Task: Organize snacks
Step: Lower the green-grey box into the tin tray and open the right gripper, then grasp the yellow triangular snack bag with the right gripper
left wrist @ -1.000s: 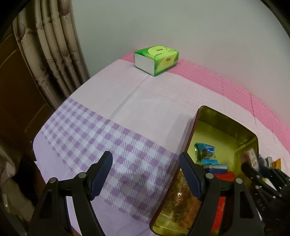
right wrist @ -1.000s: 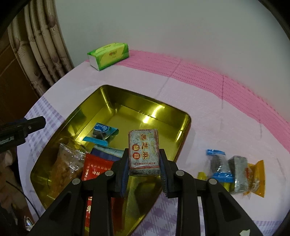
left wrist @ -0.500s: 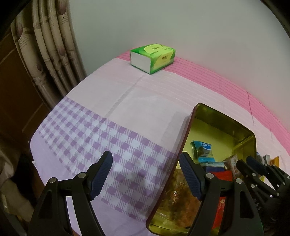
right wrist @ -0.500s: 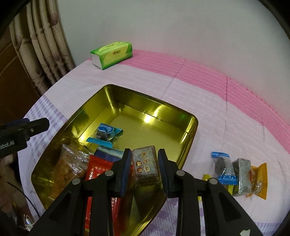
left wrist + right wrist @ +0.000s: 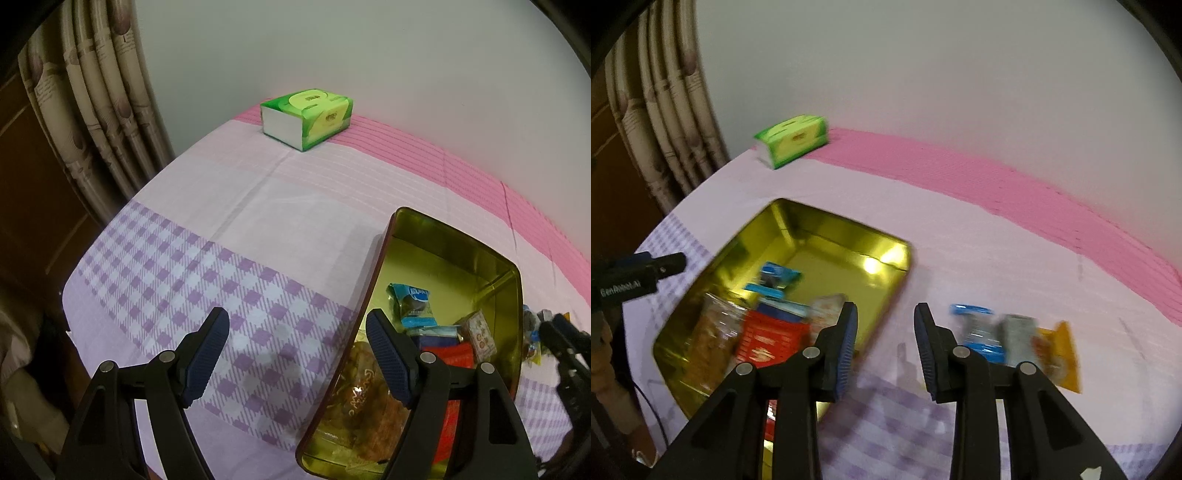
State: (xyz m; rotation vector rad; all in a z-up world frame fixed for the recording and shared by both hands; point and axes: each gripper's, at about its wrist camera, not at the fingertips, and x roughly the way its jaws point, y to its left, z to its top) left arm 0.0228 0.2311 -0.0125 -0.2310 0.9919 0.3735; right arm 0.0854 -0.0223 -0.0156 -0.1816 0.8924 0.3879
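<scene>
**Right claw opening beside the gold tin, left claw wide over the cloth**

A shallow rectangular gold metal tin [image 5: 827, 236] lies on the counter, which is covered by a pink and purple-checked cloth [image 5: 258, 206]. In the right wrist view the tin fills the centre left of the frame. Inside it sit a blue-wrapped dark biscuit [image 5: 774, 282], a clear bag of brown snacks [image 5: 709, 332], a red printed packet [image 5: 768, 338] and a small grey-and-red printed box [image 5: 480, 334], which leans near the tin's right wall in the left wrist view.

The right claw [image 5: 882, 347] shows at the lower centre of its frame, blurred. Its jaws are opening, and nothing is between them; only cloth and the tin's near corner show through the gap.

At the lower right of that frame, outside the tin, three wrapped snacks lie on the cloth side by side: a blue-ended dark packet [image 5: 977, 332], a grey packet [image 5: 1017, 336] and an orange packet [image 5: 1058, 354].

The left claw [image 5: 297, 350] fills the bottom of the left wrist frame, jaws wide and empty. Its left finger is over purple check; its right finger overlaps the tin's left rim in the picture.

A green tissue box [image 5: 306, 118] stands at the upper centre, near the grey wall [image 5: 369, 55]. Beige patterned curtains [image 5: 99, 103] hang at the upper left.
</scene>
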